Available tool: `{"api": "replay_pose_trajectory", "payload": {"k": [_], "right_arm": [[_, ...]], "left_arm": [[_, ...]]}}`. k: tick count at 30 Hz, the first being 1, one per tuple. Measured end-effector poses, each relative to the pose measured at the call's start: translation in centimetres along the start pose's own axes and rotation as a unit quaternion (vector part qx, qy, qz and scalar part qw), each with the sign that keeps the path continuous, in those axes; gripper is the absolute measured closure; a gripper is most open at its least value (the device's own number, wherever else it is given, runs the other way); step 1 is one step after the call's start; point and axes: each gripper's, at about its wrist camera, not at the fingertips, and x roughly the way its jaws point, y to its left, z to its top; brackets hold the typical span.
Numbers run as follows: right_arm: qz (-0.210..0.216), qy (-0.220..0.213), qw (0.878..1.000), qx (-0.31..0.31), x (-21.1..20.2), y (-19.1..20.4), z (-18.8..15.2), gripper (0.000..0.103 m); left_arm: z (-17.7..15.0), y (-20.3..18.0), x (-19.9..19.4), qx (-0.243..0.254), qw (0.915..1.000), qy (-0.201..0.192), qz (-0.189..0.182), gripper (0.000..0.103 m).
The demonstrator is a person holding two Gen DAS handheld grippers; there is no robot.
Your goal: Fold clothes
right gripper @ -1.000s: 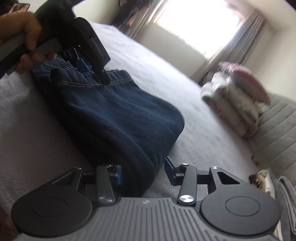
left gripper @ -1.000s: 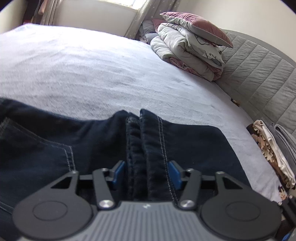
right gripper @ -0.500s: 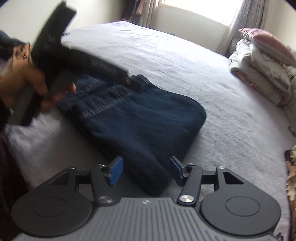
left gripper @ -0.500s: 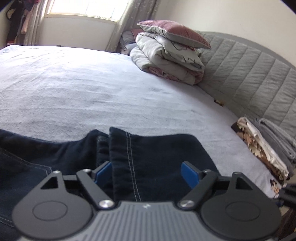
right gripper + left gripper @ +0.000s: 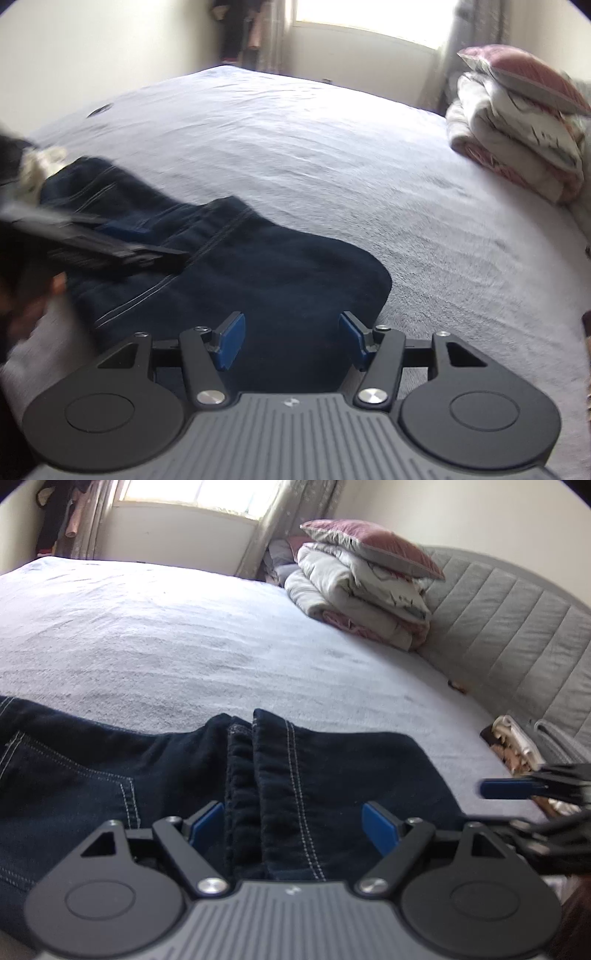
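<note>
Two folded stacks (image 5: 517, 746) by headboard: left wrist view only.

We have two fisheye views, each mounted just behind its own gripper and looking forward and downward along the fingers. The left wrist view sits low and close over the folded jeans (image 5: 332, 775), facing across the bed (image 5: 166, 646) toward the window (image 5: 192, 494) and headboard (image 5: 517, 627). The right wrist view looks from the jeans' other end toward the same window. Both views share the jeans, the bed, the stacked bedding (image 5: 362, 579) and each other's gripper at the edge.
</note>
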Motion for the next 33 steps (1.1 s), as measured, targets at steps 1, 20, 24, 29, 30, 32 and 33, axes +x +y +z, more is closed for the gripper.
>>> {"api": "replay_pose_trajectory", "payload": {"k": [1,20,24,29,30,32,33], "right_arm": [[0.000,0.000,1.000,0.008,0.7,-0.3,0.0,0.044],[0.013,0.003,1.000,-0.003,7.5,-1.7,-0.5,0.042],[0.018,-0.004,1.000,-0.004,7.3,-2.0,-0.6,0.042],[0.014,-0.010,1.000,-0.007,6.7,-1.8,-0.7,0.042],[0.014,-0.011,1.000,-0.007,6.7,-1.8,-0.7,0.042],[0.014,-0.013,1.000,-0.006,6.5,-1.9,-0.8,0.042],[0.013,-0.014,1.000,-0.006,6.4,-1.9,-0.8,0.042]], "left_arm": [[-0.2,-0.1,-0.2,0.000,1.0000,-0.005,-0.002,0.019],[-3.9,-0.8,1.1,0.098,0.9952,0.007,0.008,0.016],[-3.9,-1.0,0.7,0.091,0.9957,0.007,0.015,0.016],[-3.8,-0.7,0.3,0.077,0.9966,0.006,0.026,0.016],[-3.8,-0.6,0.0,0.071,0.9970,0.004,0.030,0.016],[-3.7,-0.1,-0.5,0.059,0.9975,-0.001,0.040,0.016],[-3.7,0.2,-0.8,0.051,0.9976,-0.005,0.046,0.016]]}}
